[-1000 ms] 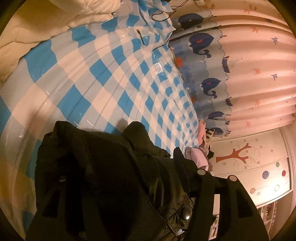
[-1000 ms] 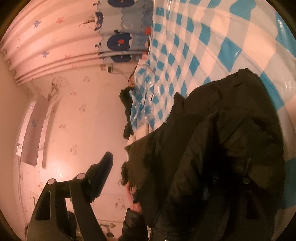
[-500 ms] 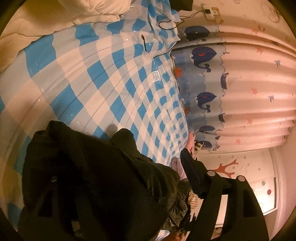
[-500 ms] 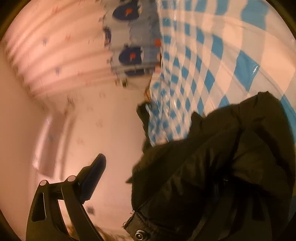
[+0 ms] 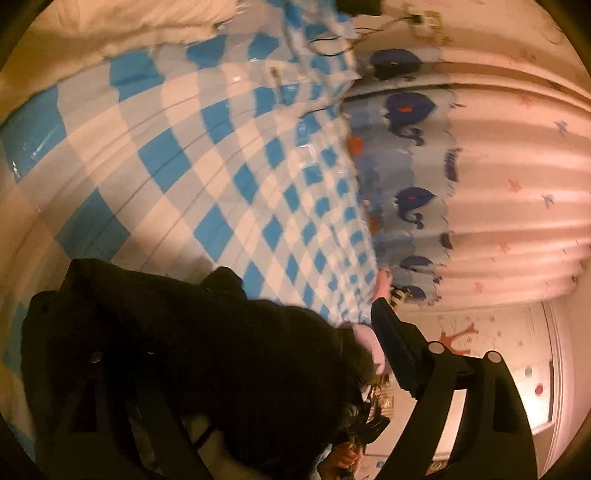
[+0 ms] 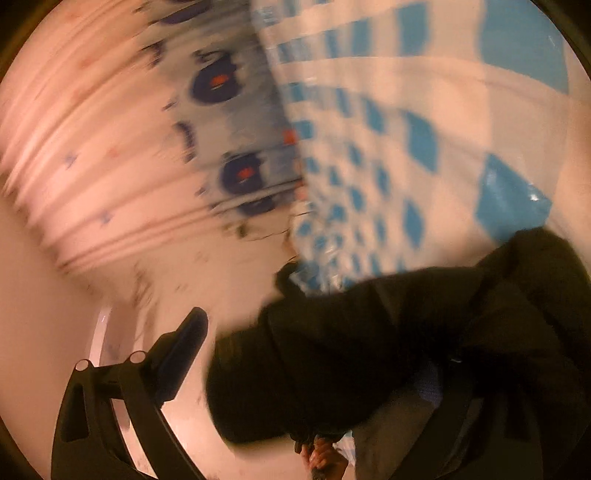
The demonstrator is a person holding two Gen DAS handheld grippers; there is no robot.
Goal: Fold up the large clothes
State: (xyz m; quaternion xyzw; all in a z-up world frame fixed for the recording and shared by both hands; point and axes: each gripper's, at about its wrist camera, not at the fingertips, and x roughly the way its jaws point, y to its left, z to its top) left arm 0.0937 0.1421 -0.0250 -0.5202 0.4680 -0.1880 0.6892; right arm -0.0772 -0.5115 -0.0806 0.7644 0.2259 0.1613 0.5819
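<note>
A large black jacket (image 5: 207, 354) hangs in front of me over the blue-and-white checked bed cover (image 5: 192, 147). In the left wrist view it drapes over my left finger and hides it; the right finger (image 5: 395, 350) stands free, so my left gripper (image 5: 236, 373) is open with the cloth hanging on it. In the right wrist view the jacket (image 6: 388, 350) covers my right finger; the left finger (image 6: 181, 350) is bare. My right gripper (image 6: 325, 369) is open too. This view is blurred by motion.
A white quilt (image 5: 92, 44) lies at the bed's far end. A curtain with whale prints (image 5: 461, 177) hangs along the bed's side. A cable and wall socket (image 5: 417, 22) sit by the bed's far corner. Pink cloth (image 5: 365, 339) lies near the bed edge.
Both grippers have lifted and tilted with the jacket. The right wrist view swung fast and turned blurry. The jacket has bunched up more between the fingers.
</note>
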